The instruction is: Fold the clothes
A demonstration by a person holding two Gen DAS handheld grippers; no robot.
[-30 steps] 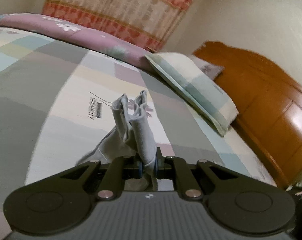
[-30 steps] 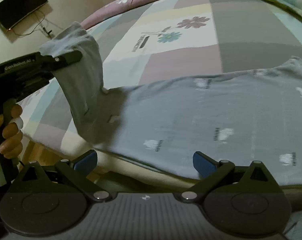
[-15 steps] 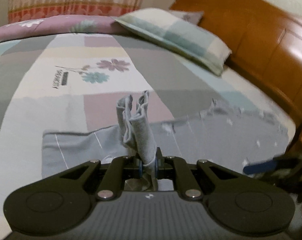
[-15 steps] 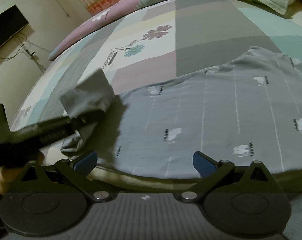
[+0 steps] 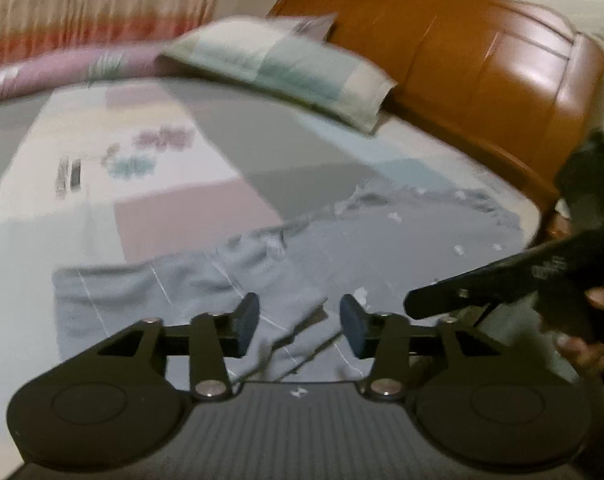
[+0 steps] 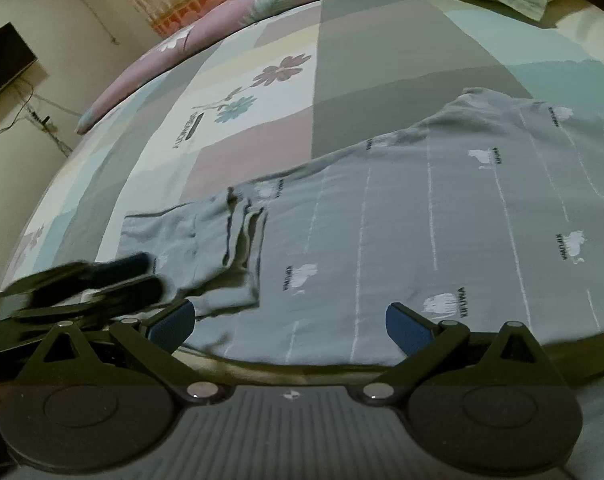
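Note:
A grey shirt (image 6: 442, 216) with white stripes and small white prints lies spread flat on the patchwork bedsheet (image 6: 261, 148). Its sleeve (image 6: 205, 248) lies folded in wrinkles at the shirt's left end. My left gripper (image 5: 299, 326) hovers just over that sleeve (image 5: 205, 280); its jaws are opening and the pads press on nothing. In the right wrist view the left gripper (image 6: 93, 280) shows blurred at the left. My right gripper (image 6: 289, 320) stands wide open above the shirt's near hem, holding nothing. A hand holds the right gripper (image 5: 482, 280) at the right of the left wrist view.
A checked pillow (image 5: 293, 68) leans by the orange wooden headboard (image 5: 482, 64). A pink rolled quilt (image 6: 189, 44) lines the far side, with a patterned curtain (image 5: 81, 8) behind. A dark screen (image 6: 1, 64) hangs on the wall. The bed's near edge (image 6: 302, 368) runs under the right gripper.
The left gripper came down with the bunched sleeve and let it go; its jaws have parted and the sleeve now lies on the bed. The right gripper stayed open.

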